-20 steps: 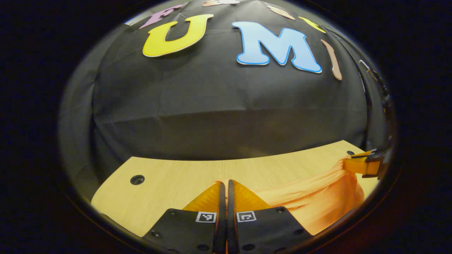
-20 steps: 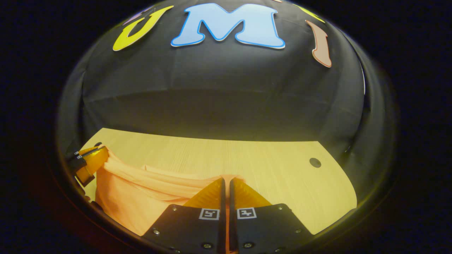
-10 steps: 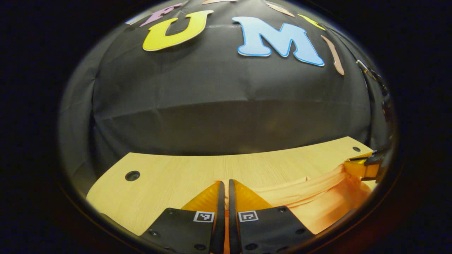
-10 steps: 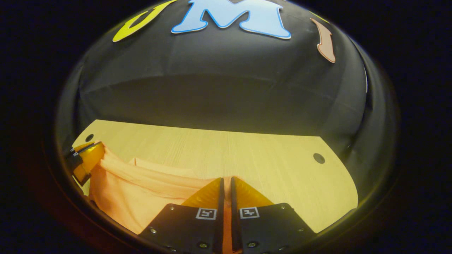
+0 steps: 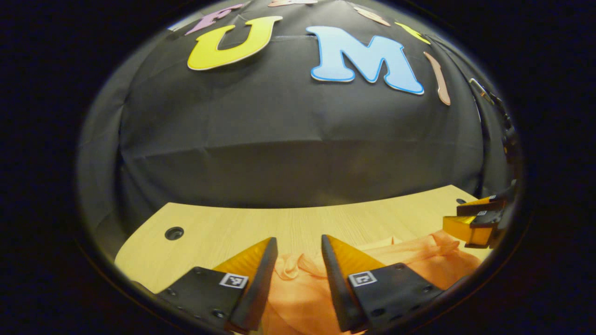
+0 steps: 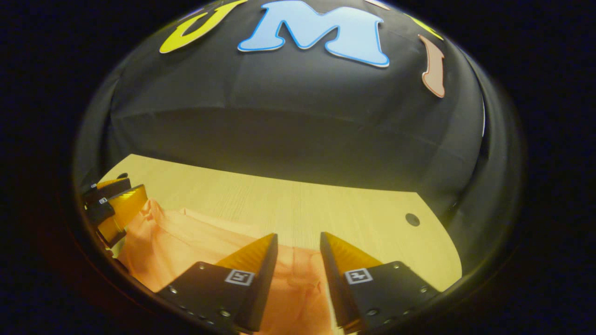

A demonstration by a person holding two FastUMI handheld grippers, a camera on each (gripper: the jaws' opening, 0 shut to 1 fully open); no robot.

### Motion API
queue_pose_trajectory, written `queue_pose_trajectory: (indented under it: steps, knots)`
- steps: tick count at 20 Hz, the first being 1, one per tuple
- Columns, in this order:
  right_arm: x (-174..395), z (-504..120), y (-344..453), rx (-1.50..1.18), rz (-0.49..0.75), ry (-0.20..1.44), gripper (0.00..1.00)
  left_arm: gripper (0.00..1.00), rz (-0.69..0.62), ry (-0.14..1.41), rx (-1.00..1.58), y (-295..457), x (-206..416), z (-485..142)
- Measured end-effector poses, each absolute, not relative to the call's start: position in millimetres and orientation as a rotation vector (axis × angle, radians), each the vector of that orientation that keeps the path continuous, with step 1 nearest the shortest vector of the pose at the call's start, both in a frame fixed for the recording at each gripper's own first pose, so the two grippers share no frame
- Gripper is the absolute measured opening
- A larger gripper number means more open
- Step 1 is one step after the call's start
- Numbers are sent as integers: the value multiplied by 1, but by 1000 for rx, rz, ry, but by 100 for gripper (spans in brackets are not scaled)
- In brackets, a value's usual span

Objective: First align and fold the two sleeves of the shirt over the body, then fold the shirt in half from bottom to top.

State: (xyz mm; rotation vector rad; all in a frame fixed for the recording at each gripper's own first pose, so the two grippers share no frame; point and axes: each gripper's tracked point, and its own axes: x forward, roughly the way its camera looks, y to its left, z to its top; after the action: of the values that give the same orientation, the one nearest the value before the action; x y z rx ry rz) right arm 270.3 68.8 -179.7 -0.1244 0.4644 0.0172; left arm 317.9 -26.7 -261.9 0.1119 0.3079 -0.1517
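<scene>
Now shirt (image 5: 419, 260) crumpled, long axis L-R on table (image 6: 298, 204)

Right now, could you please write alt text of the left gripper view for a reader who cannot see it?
The left gripper is open above a crumpled orange cloth shirt that lies on a light wooden table. The right gripper is at the far right edge, beside the shirt. A black cloth wall stands behind the table.
</scene>
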Motion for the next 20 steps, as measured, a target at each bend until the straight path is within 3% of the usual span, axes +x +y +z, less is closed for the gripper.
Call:
queue_pose_trajectory:
  steps: [1,2,4,5,6,8,20]
  knots:
    - [266,-175,69,-131,23,453,65,74,-139,302,112,-24,315,-256]
    - [262,-168,69,-139,25,439,68,85,-130,294,108,-23,310,-250]
    - [253,-156,68,-144,30,413,70,94,-121,274,100,-23,298,-236]
    - [249,-151,68,-141,35,399,70,94,-114,263,103,-23,292,-230]
    - [242,-145,69,-135,43,391,78,95,-110,254,104,-23,286,-222]
    - [228,-133,65,-118,48,373,75,95,-105,243,95,-26,271,-210]
    - [101,-66,15,-105,27,228,76,94,-139,121,130,-68,146,-120]
